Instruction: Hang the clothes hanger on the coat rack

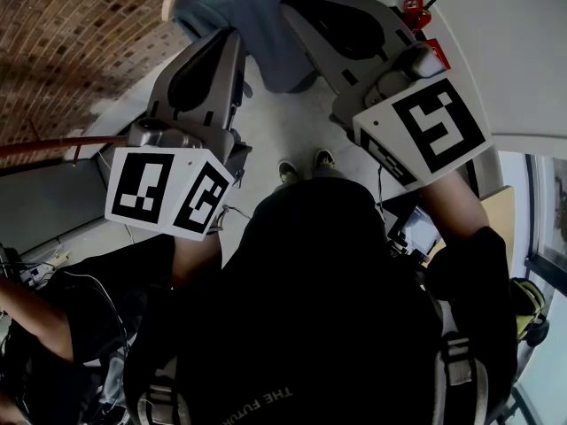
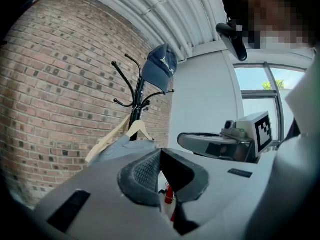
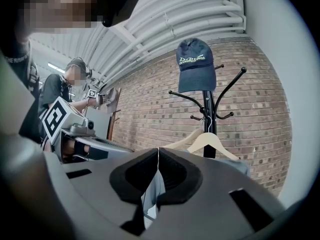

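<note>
Standing beside the person, I see both tongs held level and pointed at the coat rack point(image 3: 208, 108). The left tongs point(image 2: 160, 152) are fully closed, ribbed pads meeting at the tips with nothing between them. The right tongs point(image 3: 158, 150) are also closed at the tips. Pale blue cloth shows through the gap below the tips, but it looks to lie beyond the jaws and not pinched in them.

The clothes hanger point(image 3: 212, 140) is straight ahead of both pairs, past their tips, a little to the right of the right tongs' line and to the left of the left tongs' line. It carries a blue-grey garment point(image 2: 125, 146) and sits against the rack's pole, its hook close to the lower pegs. Whether the hook is actually over a peg I can't tell. A dark blue cap point(image 3: 196, 64) sits on top of the rack, above and beyond the tongs, with the brick wall point(image 2: 60, 84) behind.

The hanger looks like pale wood, so I'd guess it is stiff, light and rather smooth, while the garment is soft and adds swinging weight. The neck just under the hook seems the surest place to grip, since the shoulders would let it tip and the cloth would slide.
</note>
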{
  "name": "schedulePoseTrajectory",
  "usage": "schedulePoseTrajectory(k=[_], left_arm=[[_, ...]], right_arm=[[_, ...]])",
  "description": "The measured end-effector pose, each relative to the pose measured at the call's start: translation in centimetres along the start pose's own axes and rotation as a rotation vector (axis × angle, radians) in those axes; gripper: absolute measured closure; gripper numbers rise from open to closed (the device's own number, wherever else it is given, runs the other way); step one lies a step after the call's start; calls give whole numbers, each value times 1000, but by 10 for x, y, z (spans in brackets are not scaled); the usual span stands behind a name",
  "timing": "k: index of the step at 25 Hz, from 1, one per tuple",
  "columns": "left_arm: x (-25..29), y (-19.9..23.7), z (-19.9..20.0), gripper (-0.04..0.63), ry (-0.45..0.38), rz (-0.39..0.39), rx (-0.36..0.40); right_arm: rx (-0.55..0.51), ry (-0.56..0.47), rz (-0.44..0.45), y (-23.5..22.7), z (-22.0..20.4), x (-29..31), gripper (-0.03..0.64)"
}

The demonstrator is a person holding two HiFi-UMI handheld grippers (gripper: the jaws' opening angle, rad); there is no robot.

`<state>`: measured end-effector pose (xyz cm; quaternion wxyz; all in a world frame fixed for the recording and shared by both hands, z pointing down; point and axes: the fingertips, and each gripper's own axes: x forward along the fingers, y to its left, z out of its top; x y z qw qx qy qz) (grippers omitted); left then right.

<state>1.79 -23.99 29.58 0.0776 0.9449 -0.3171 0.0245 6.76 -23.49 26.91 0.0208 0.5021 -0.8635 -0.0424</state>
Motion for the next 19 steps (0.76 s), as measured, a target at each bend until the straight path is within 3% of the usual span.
schedulePoseTrajectory(k=[19], left_arm=[[2, -3, -3, 575, 21, -8, 17]], right_arm=[[-20, -11, 6, 3, 4, 1, 598]])
